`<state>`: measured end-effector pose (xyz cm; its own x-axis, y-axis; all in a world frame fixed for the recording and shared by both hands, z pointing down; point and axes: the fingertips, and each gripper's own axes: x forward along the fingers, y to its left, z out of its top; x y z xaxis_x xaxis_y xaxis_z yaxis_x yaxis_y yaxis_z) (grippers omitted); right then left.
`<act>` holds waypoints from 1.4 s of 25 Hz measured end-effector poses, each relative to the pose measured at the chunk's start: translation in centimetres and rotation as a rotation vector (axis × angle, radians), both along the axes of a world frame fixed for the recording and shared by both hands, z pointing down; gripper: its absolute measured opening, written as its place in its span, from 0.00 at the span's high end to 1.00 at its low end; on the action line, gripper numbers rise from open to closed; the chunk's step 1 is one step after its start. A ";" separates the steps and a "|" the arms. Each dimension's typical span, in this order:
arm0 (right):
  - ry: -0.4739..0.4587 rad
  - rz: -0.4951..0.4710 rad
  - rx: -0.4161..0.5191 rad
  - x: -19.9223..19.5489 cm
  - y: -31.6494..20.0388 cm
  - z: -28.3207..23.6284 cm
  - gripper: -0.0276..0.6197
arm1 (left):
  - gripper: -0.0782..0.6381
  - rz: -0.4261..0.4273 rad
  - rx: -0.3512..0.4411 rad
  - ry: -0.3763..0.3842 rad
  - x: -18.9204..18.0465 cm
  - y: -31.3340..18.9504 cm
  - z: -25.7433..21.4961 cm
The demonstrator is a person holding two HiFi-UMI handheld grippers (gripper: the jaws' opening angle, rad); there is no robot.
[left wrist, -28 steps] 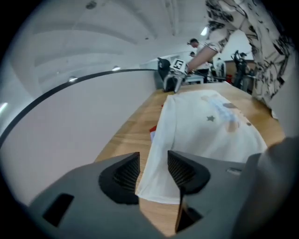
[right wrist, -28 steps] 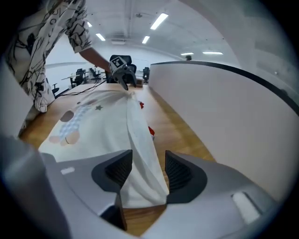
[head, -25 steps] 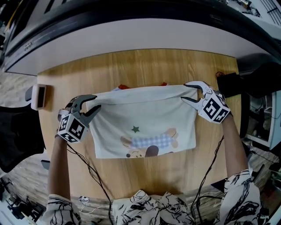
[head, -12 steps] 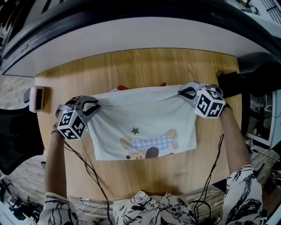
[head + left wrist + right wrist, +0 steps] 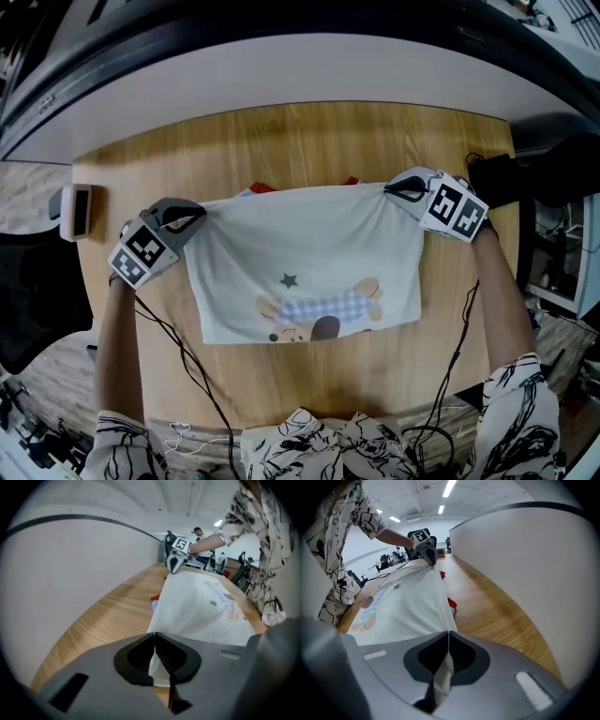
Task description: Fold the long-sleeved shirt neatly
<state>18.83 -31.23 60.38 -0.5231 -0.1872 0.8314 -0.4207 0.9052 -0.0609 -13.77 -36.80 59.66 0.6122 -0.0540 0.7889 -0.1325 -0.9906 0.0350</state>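
Soft, even light falls on the table (image 5: 309, 141), leaving only faint shadows along the edges of the shirt (image 5: 309, 244), which looks pale but not blown out. In the right gripper view, ceiling strip lights (image 5: 449, 488) glare far above the table. Both gripper views bend strongly, go black at the corners, and blur close up.

- Left gripper (image 5: 189, 217), tilted down: jaws just closed onto the shirt (image 5: 309, 248) at its far left corner.
- Right gripper (image 5: 398, 190): jaws likewise just closed, pinching its far right corner.
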 end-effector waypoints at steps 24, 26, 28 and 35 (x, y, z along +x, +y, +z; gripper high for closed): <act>-0.408 0.758 0.261 5.7 6.0 -10.0 0.63 | 0.58 -0.671 0.211 0.339 -5.4 2.3 -11.1; -0.463 0.806 0.303 5.2 7.7 -12.3 0.63 | 0.58 -0.705 0.226 0.385 -5.4 3.9 -13.0; -0.520 0.848 0.339 4.8 9.4 -14.6 0.64 | 0.59 -0.728 0.233 0.425 -5.4 5.6 -14.8; -0.563 0.932 0.547 5.2 15.8 -22.9 0.89 | 0.74 -0.770 0.286 0.540 -5.5 12.2 -22.0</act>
